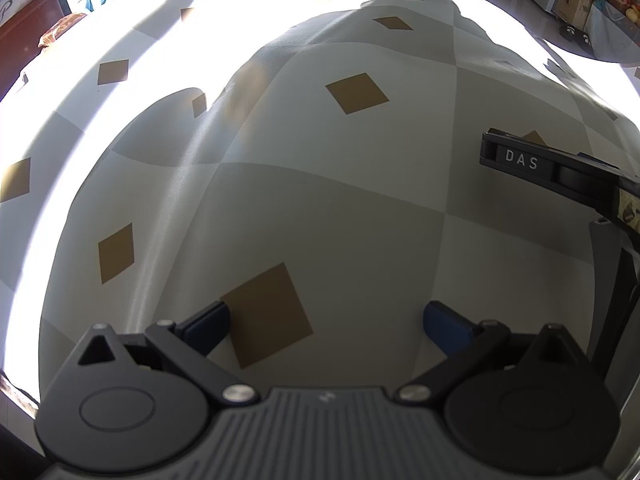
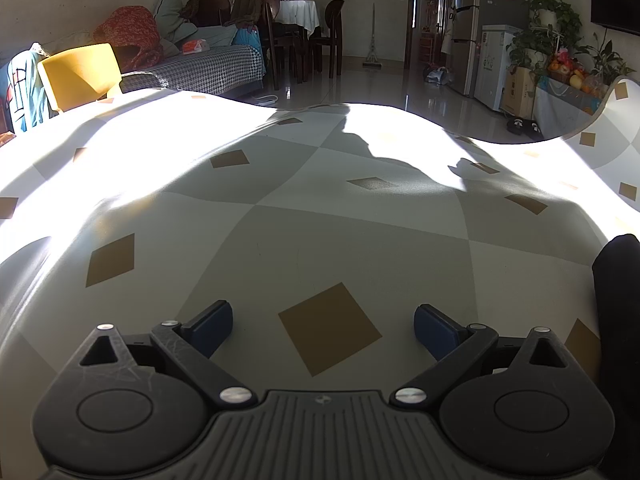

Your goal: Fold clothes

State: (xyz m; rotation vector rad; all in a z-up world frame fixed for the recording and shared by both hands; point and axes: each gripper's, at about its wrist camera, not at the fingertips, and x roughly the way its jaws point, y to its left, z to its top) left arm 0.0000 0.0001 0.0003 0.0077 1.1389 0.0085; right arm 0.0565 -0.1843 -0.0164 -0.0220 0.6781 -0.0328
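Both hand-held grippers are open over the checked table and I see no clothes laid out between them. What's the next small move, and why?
Probably swing the right hand-held gripper toward the dark thing at the right edge of its view; it may be a garment, though I cannot tell. The left hand-held gripper is open with only bare checked table between its fingers, so there is nothing to fold yet.

Below me a checked cloth-covered table (image 2: 320, 232), grey and cream with tan diamonds, half in hard sunlight. Beyond it: sofa (image 2: 200, 68) with houndstooth throw, yellow chair (image 2: 80, 74), dark dining chairs (image 2: 332, 36), glossy tiled floor (image 2: 380, 88), fridge (image 2: 476, 40), potted plants (image 2: 552, 20).
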